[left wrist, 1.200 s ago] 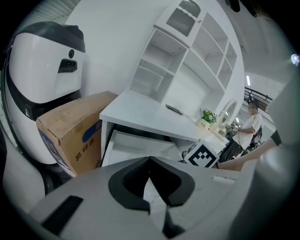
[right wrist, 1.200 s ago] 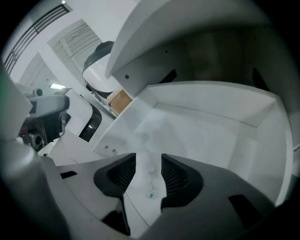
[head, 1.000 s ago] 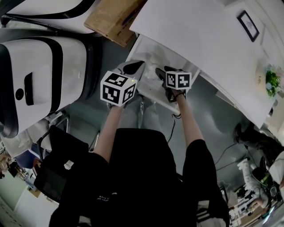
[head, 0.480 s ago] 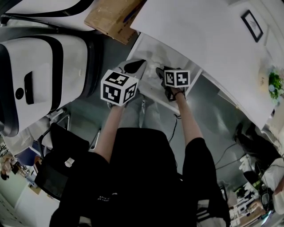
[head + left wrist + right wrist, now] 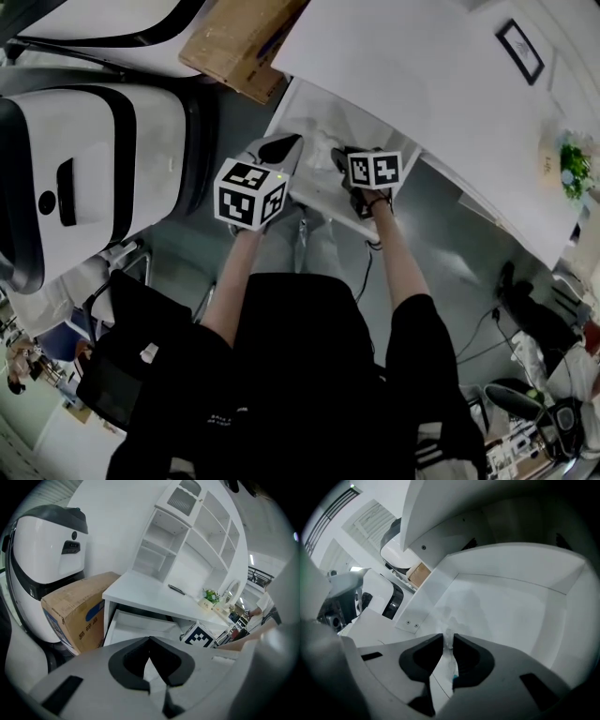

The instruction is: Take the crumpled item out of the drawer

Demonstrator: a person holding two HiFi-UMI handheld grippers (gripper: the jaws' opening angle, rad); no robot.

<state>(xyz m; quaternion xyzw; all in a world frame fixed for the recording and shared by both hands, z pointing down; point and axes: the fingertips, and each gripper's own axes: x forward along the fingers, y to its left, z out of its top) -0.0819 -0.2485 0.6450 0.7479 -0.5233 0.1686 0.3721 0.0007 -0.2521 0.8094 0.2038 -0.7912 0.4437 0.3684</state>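
The white drawer (image 5: pixel 323 195) stands pulled out from under the white desk (image 5: pixel 422 84). In it lies the crumpled white item (image 5: pixel 323 142). My right gripper (image 5: pixel 336 156) reaches into the drawer from its front. In the right gripper view its jaws have just been closing, and the right gripper (image 5: pixel 449 637) now pinches the crumpled item (image 5: pixel 448 620) above the drawer floor (image 5: pixel 511 606). My left gripper (image 5: pixel 281 148) hovers at the drawer's left front corner. Its tips touch in the left gripper view (image 5: pixel 149 637), with nothing between them, and they point at the drawer (image 5: pixel 136 623).
A large white pod with black bands (image 5: pixel 84 169) stands to the left, with a cardboard box (image 5: pixel 239 42) beside the desk. A framed picture (image 5: pixel 521 52) and a small plant (image 5: pixel 570 173) sit on the desk. White shelves (image 5: pixel 187 541) rise behind it. The drawer's side walls (image 5: pixel 515 564) enclose the right gripper.
In the head view both grippers stay at the drawer's front, and the crumpled item has not visibly shifted.
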